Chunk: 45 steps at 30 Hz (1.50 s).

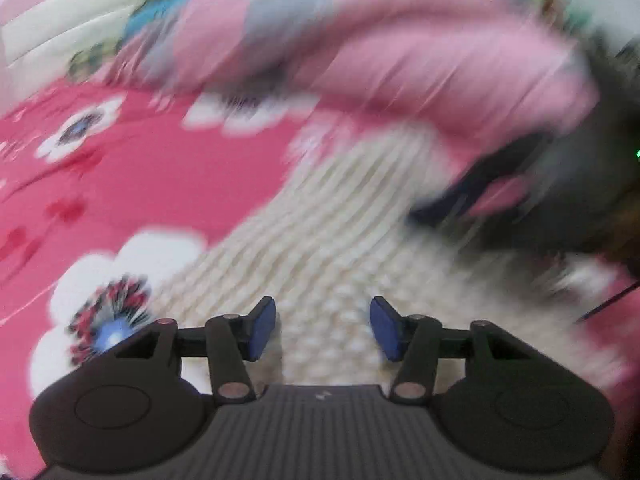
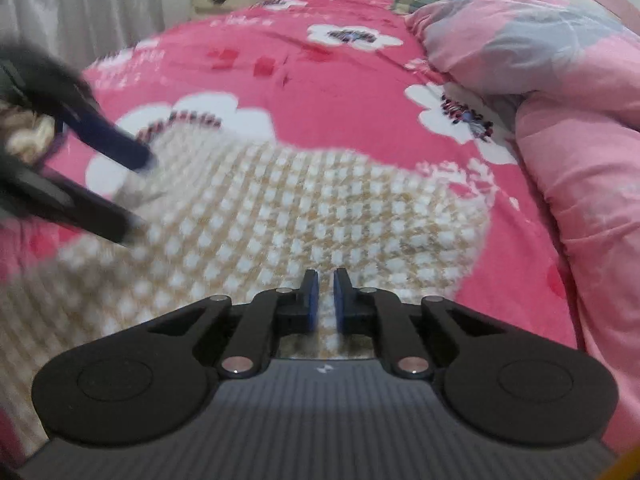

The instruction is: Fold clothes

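Knitwear lies spread on the bed: a cream knitted garment [image 2: 304,208] flat on the pink flowered bedsheet [image 2: 328,92], directly under and ahead of both tongs. The left tongs [image 1: 322,328] hang over it with their blue pads standing apart and nothing but the knit below showing between them; the view is blurred. The right tongs [image 2: 325,300] are drawn nearly together, only a thin slit left, and I cannot tell whether any cloth is pinched there. In the right wrist view the left tongs reach in from the left, over the garment's far-left edge. A pink quilt [image 2: 568,128] is heaped to the right. This looks like an early step, taking hold of the edges before a fold. Next, each pair needs a firm pinch on an edge, lifting together so the knit carries over evenly.
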{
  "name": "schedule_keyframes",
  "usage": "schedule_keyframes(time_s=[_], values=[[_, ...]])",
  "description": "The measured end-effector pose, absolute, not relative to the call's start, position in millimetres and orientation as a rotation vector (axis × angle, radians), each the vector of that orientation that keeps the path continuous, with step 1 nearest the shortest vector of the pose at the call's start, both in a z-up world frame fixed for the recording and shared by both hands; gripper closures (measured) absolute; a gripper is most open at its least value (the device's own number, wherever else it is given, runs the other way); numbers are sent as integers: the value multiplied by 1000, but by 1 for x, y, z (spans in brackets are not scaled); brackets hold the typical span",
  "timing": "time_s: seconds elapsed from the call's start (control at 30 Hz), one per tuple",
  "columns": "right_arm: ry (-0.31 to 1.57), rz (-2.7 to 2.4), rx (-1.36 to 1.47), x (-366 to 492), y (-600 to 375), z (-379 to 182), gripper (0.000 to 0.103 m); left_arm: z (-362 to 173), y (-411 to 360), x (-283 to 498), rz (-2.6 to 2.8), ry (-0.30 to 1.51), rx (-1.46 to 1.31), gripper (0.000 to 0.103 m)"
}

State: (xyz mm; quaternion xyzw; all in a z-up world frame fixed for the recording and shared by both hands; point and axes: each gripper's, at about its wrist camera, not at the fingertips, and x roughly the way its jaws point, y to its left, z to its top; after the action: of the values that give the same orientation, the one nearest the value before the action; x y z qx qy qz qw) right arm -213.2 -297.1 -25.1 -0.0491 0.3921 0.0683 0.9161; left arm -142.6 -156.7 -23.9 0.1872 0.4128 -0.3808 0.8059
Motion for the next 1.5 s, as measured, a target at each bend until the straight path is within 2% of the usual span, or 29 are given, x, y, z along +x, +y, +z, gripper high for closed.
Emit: schedule_keyframes(time_s=[0.13,0.27,0.47,0.57,0.6,0.7,1.5], values=[[699,73,-68,-197,-300,-12,97,-40,-158,-147,-788,875,391,43],[769,61,-64,-185,-318,-49,98,-43,-164,-148,-756,881,397,43],[676,49,25,-166,-324,-9,97,-37,-165,-150,-709,925,381,43],[786,15,25,-146,-339,-48,98,-36,-170,-149,-696,934,384,43],[772,18,78,-146,-345,-51,99,-35,-171,-148,-692,943,386,43],[783,1,172,-143,-352,-47,99,-35,-171,-146,-684,961,379,43],[763,-15,106,-148,-342,-50,98,-34,-182,-148,-633,982,400,41]])
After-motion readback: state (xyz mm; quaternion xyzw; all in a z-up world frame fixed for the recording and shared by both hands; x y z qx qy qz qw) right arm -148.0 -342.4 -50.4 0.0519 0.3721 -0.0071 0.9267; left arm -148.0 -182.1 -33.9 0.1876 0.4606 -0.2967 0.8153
